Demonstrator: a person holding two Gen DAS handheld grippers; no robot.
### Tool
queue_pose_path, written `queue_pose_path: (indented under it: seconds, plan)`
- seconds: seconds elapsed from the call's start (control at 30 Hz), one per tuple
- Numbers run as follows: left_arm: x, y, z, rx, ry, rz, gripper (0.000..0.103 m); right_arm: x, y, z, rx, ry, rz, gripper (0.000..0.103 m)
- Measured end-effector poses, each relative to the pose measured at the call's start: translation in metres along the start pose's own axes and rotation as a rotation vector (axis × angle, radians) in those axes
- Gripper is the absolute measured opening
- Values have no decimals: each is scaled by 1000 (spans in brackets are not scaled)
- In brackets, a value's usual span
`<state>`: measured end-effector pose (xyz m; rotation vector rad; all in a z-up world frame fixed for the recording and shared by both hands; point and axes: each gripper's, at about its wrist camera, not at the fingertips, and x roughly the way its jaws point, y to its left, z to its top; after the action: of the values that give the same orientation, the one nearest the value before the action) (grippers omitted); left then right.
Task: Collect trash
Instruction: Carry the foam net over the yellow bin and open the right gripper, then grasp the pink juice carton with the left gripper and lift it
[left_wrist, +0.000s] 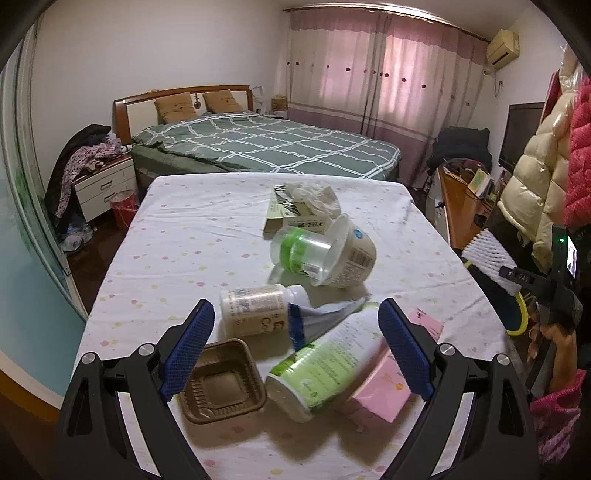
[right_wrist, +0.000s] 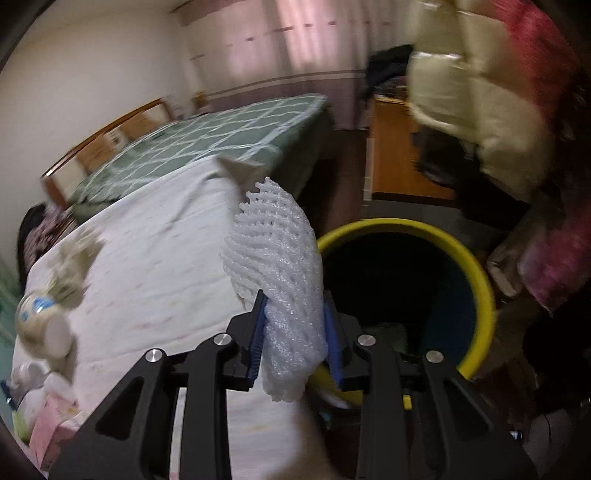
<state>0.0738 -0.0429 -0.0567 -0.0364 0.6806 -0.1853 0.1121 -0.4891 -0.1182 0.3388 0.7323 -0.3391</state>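
- While gripping the white foam net (right_wrist: 277, 266) between the right jaws, pressed in on its lower half, with the upper half fanning out free above the pads: carry-to-bin step, judged about midway.
- Net just past the right edge of the bench (left_wrist: 221, 229), its side showing against the yellow rim of the bin (right_wrist: 480, 273); not yet clearly over the dark mouth.
- Next, by this reading: shift further across until centred over the opening, then spread the jaws. Light, springy foam, so likely to cling to a pad or drift; better released low and well inside the rim.
- Left jaws spread wide and holding nothing, poised above the green-labelled bottle (left_wrist: 328, 365), with the brown tray (left_wrist: 221, 380) at one pad and the pink box (left_wrist: 384, 391) under the other.
- Plenty left on the cloth: white bottle (left_wrist: 255, 310), clear cup (left_wrist: 303, 251) tipped against a paper tub (left_wrist: 354, 254), crumpled cartons (left_wrist: 303, 203) further back.
- Edges: bin close against the bench side, so only a short crossing; hanging coats (left_wrist: 535, 166) crowding the far side of the bin.
- Open room: bare cloth along the bench's left half and far end; clear air above the bin mouth. Contents at the bin's bottom too dark to tell.
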Motion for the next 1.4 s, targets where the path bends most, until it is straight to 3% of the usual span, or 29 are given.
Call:
queue_pose_path:
  seconds: [0.4, 0.5, 0.57, 0.77, 1.2, 1.4]
  plan:
    - [3, -18, -3, 35, 14, -26, 89, 16, -48, -7, 124, 15, -138, 32]
    - [5, -20, -4, 40, 21, -29, 89, 21, -49, -6, 140, 26, -145, 38]
    - [6, -20, -4, 39, 23, -32, 89, 18, -50, -6, 141, 11, -170, 47]
    - [9, -21, -5, 44, 31, -40, 89, 19, -52, -6, 134, 15, -190, 54]
    - [12, -28, -23, 82, 77, -66, 89, 19, -47, -6, 115, 6, -201, 56]
    - [14, -37, -40, 112, 126, -108, 78, 19, -47, -5, 116, 6, -198, 56]
